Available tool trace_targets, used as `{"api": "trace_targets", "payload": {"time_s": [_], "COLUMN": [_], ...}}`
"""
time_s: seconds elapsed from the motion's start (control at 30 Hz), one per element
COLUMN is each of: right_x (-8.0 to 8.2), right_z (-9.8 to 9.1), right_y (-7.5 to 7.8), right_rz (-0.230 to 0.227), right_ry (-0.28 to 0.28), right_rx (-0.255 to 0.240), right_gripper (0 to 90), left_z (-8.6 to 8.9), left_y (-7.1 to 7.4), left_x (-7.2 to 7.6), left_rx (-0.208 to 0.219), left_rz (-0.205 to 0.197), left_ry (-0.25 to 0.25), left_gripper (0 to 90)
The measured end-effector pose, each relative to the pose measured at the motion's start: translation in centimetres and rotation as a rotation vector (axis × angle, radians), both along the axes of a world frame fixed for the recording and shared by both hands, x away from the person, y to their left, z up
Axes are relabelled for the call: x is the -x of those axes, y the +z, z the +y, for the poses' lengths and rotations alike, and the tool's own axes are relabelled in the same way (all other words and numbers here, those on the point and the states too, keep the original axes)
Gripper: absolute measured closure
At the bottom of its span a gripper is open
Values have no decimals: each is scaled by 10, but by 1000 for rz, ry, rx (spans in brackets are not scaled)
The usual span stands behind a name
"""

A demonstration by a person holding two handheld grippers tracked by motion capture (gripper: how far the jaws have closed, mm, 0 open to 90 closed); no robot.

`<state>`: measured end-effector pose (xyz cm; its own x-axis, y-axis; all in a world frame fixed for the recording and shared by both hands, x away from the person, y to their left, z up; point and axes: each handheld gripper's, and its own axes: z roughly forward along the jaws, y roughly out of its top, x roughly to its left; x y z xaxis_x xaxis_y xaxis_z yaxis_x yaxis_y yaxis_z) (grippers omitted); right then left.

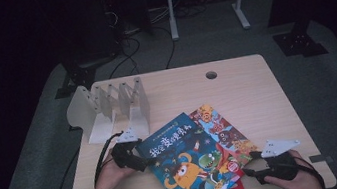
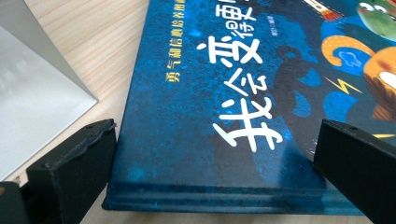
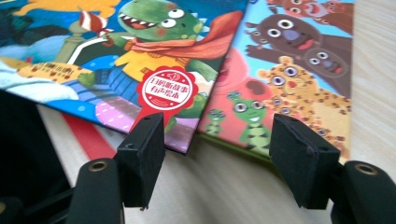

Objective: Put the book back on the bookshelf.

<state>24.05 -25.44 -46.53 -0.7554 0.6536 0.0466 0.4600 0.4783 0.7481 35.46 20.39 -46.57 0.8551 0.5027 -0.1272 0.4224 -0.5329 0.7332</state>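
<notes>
A blue picture book [image 1: 186, 157] with white characters on its cover lies slanted on the wooden table [image 1: 252, 92], on top of a red picture book [image 1: 219, 127] with cartoon animals. My left gripper [image 1: 149, 162] is at the blue book's left edge. In the left gripper view its jaws [image 2: 217, 135] stand wide, one beside the blue book [image 2: 187, 93] and one over its cover, neither pressing. My right gripper [image 1: 248, 171] is at the books' near right corner. It [image 3: 218, 133] is open, with the blue book's corner [image 3: 116, 56] and the red book [image 3: 289, 70] just ahead.
A white file rack [image 1: 113, 108] with several upright dividers stands at the table's back left, close to my left gripper; its base [image 2: 32, 102] is just left of the book. A cable hole [image 1: 211, 75] sits near the far edge. The table's front edge lies just behind both hands.
</notes>
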Motion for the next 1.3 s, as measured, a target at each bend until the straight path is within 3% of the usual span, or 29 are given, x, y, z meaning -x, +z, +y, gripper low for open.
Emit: {"api": "trace_targets", "payload": {"time_s": [0.57,1.13,1.3], "right_x": [-62,-129,-138], "right_z": [-9,-2,4], "right_y": [1,-1,2], "right_rz": [20,46,39], "right_ry": [-162,-257,-265], "right_rx": [27,26,47], "right_gripper": [360,389,420], "left_z": [-2,-4,-3], "left_y": [1,3,3], "left_x": [26,42,45], "left_rx": [-9,3,26], "left_rz": [-5,1,15], "left_ry": [-54,-105,-96], "left_gripper": [0,0,0]}}
